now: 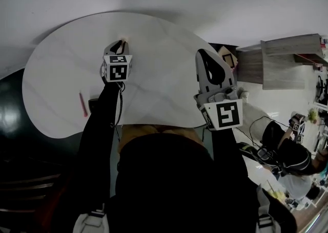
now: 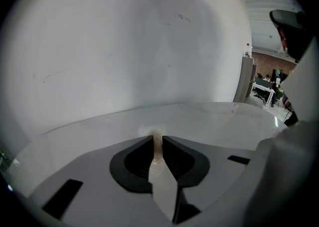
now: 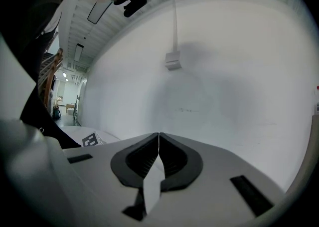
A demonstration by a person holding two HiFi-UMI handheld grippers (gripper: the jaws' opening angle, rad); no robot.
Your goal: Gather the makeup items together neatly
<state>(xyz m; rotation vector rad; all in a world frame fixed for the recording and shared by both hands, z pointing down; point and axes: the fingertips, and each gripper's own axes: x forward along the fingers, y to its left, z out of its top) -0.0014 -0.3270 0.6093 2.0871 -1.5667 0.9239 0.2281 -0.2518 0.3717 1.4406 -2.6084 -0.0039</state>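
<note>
Surveying the white table (image 1: 56, 68): right gripper (image 3: 158, 135), jaws closed on nothing, hangs over its right edge; left gripper (image 1: 119, 44), at its far edge, pinches a slim peach makeup item (image 2: 157, 143). Pink stick (image 1: 82, 105) lies on its left side. Advise lifting the item clear, then laying it alongside the stick.

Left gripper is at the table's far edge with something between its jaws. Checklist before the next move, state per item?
1. Left gripper grip: jaws closed on a slim peach-coloured item, which shows between the pads. ok.
2. What that item is: too little of it shows. cannot tell.
3. Right gripper: jaws together, nothing between them, over the right side of the table. ok.
4. Items gathered: pink stick lies near the table's left edge, well apart from the peach-coloured item. not ok.
5. Small dark thing beside the pink stick, touching it or apart: cannot tell.
</note>
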